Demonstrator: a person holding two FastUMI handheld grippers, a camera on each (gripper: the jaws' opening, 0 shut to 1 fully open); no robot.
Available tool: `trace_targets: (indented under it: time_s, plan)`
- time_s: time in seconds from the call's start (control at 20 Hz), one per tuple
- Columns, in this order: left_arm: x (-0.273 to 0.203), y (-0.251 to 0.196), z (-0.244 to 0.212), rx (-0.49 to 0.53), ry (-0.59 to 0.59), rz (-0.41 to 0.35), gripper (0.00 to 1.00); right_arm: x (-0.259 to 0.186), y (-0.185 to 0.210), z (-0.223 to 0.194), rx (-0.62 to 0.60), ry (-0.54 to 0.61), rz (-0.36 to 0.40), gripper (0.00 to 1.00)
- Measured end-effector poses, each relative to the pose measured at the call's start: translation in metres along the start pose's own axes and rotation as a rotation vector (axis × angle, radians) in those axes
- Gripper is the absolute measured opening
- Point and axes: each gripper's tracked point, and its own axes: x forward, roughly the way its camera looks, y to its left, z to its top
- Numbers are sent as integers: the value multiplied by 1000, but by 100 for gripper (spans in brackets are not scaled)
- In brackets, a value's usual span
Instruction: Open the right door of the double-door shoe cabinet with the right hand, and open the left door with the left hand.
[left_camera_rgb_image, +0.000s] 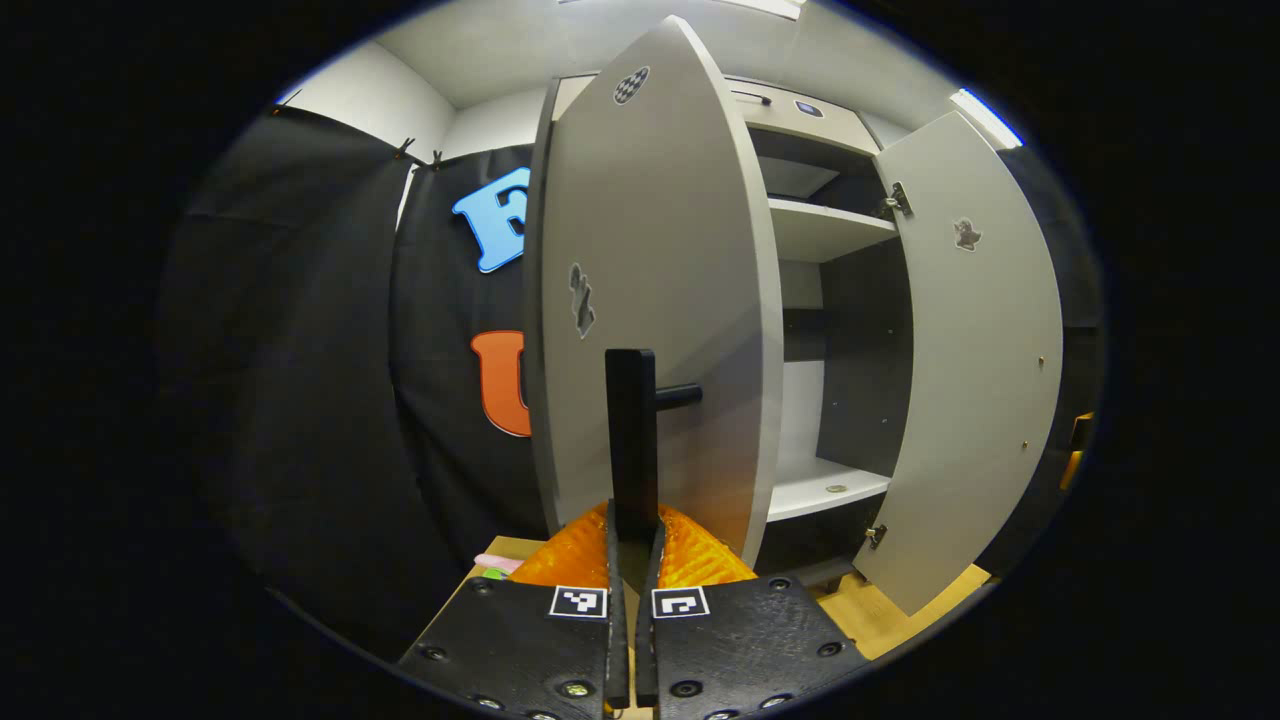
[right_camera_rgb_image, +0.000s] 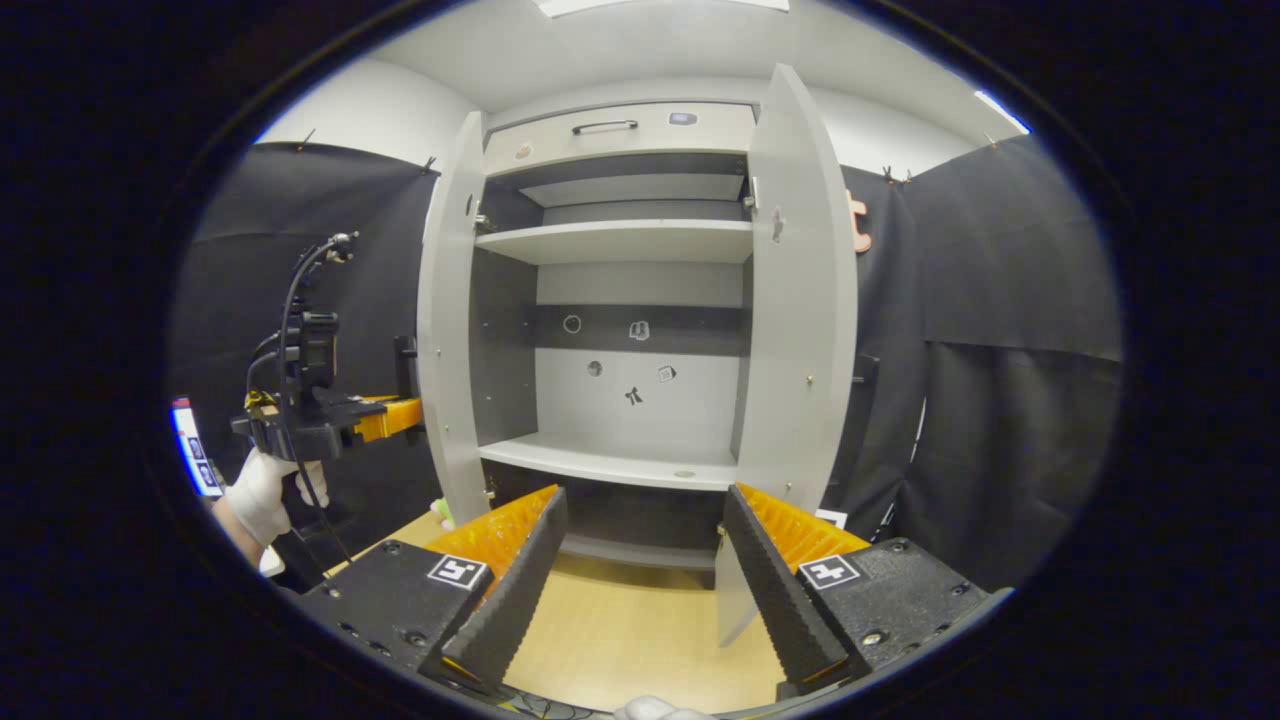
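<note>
I see both cabinet doors swung wide: right door done, my right gripper spread and empty; left gripper clamped on the left door's handle, only release remains.

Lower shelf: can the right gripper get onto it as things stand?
Probably yes. Both doors, left door and right door, stand swung wide, and the right gripper is open and faces the lower shelf with nothing between them.
</note>
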Motion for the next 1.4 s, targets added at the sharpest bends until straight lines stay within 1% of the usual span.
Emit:
trace_targets:
  time_s: [0.15, 0.2, 0.3, 0.35, 0.45, 0.5, 0.55, 0.6, 0.65, 0.7, 0.8, 0.85, 0.9, 1.1, 1.35, 1.4]
  plan:
    - [-8, 27, -4, 0, 3, 33, 0, 9, 18, -1, 2, 3, 22, 99]
    - [-10, 36, -3, 1, -2, 36, 8, 10, 22, -1, 3, 2, 28, 96]
    - [-14, 53, -6, 8, -13, 40, 8, 13, 28, -1, 0, 3, 44, 96]
    - [-15, 63, -9, 19, -7, 50, 0, 12, 32, 0, -3, 3, 52, 96]
    - [-17, 92, -12, 54, -1, 101, 0, 13, 41, 2, -11, 1, 67, 97]
    - [-18, 103, -14, 22, 3, 91, 0, 14, 46, 2, -15, 1, 75, 96]
    - [-20, 106, -12, -32, 1, 69, 0, 15, 50, 3, -17, 1, 81, 96]
    - [-22, 109, -13, -58, 5, 51, 0, 16, 54, 2, -20, 2, 87, 96]
    - [-20, 107, -14, -55, 3, 18, 0, 16, 57, 1, -22, 3, 91, 96]
    - [-20, 105, -13, -29, -8, 7, 0, 16, 59, 1, -23, 4, 95, 96]
    - [-20, 106, -17, 78, 2, 30, 0, 14, 64, 1, -26, 2, 98, 98]
    - [-21, 108, -18, 117, 1, 40, 0, 15, 66, 1, -27, 3, 100, 98]
    - [-23, 110, -19, 132, 3, 44, 0, 16, 67, 0, -27, 4, 101, 98]
    - [-20, 108, -18, 72, 9, 35, 0, 15, 66, 0, -23, 4, 98, 98]
    - [-24, 108, -18, 72, 15, 50, 0, 16, 62, 3, -23, -1, 88, 96]
    - [-29, 109, -19, 69, 19, 59, 0, 17, 60, 4, -23, -2, 84, 98]
